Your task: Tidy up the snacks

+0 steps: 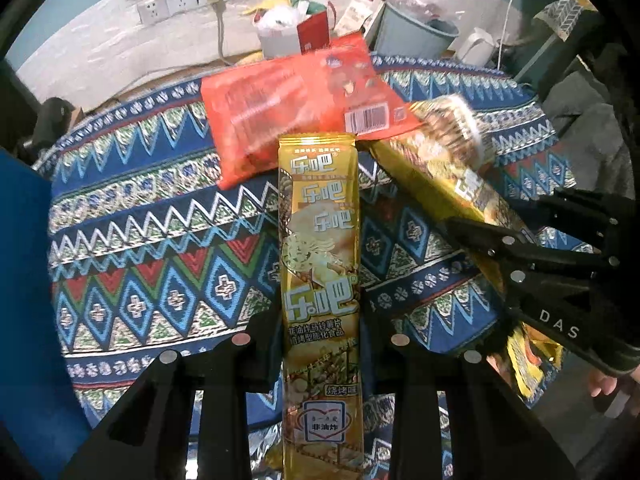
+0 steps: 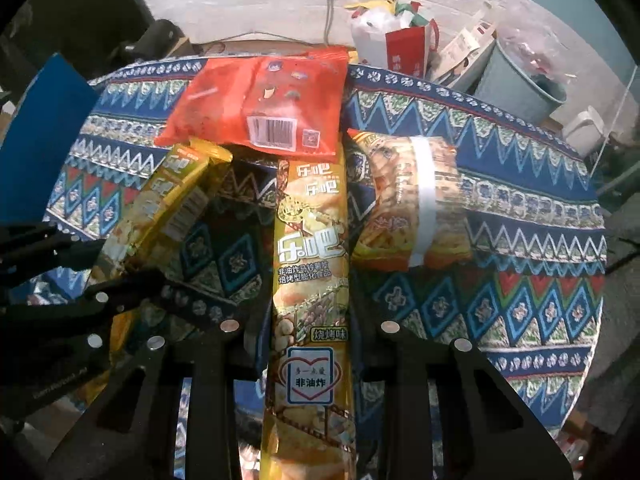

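Note:
My left gripper (image 1: 320, 344) is shut on a long yellow chip pack (image 1: 320, 248) that points away over the patterned cloth. My right gripper (image 2: 310, 332) is shut on a second yellow chip pack (image 2: 310, 240), also seen in the left wrist view (image 1: 452, 184). The left gripper's pack shows in the right wrist view (image 2: 168, 200). A red snack bag (image 1: 296, 100) lies flat at the far side, also in the right wrist view (image 2: 260, 100). A yellow-orange snack bag with a white band (image 2: 416, 204) lies to the right of my right pack.
A round table with a blue patterned cloth (image 2: 520, 288) holds the snacks. A blue flat object (image 1: 24, 280) sits at the left edge. Behind the table are a white bag (image 2: 372, 36), a red box (image 2: 408, 52) and a teal bin (image 2: 520, 80).

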`<action>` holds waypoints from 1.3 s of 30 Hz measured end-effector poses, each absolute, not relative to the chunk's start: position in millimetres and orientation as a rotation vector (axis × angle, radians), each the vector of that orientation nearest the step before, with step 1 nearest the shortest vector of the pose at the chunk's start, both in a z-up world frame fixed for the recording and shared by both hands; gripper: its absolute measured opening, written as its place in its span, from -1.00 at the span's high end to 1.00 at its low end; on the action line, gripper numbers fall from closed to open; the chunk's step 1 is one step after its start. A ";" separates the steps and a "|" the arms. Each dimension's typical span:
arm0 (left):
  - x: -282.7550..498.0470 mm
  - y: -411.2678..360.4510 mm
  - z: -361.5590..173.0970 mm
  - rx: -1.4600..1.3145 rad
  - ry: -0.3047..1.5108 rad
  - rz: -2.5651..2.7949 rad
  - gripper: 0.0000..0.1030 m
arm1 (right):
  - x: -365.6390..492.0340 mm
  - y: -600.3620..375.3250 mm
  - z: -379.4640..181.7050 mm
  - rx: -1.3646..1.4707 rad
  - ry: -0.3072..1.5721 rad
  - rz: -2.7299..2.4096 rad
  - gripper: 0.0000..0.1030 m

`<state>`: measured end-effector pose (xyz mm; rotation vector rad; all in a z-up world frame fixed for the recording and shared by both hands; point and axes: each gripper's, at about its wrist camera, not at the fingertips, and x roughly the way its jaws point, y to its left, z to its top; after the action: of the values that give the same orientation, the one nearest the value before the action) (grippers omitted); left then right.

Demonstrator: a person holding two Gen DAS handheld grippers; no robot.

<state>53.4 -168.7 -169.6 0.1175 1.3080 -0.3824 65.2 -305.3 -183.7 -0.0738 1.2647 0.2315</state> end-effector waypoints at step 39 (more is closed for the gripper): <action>-6.1 -74.3 -39.3 0.022 1.070 -0.337 0.40 | 0.7 -259.5 -55.8 -0.082 1.013 0.330 0.42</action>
<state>-6.1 -74.3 -39.3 0.0221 1.0697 -0.3366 0.7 -259.5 -55.8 -0.0824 1.0134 0.3296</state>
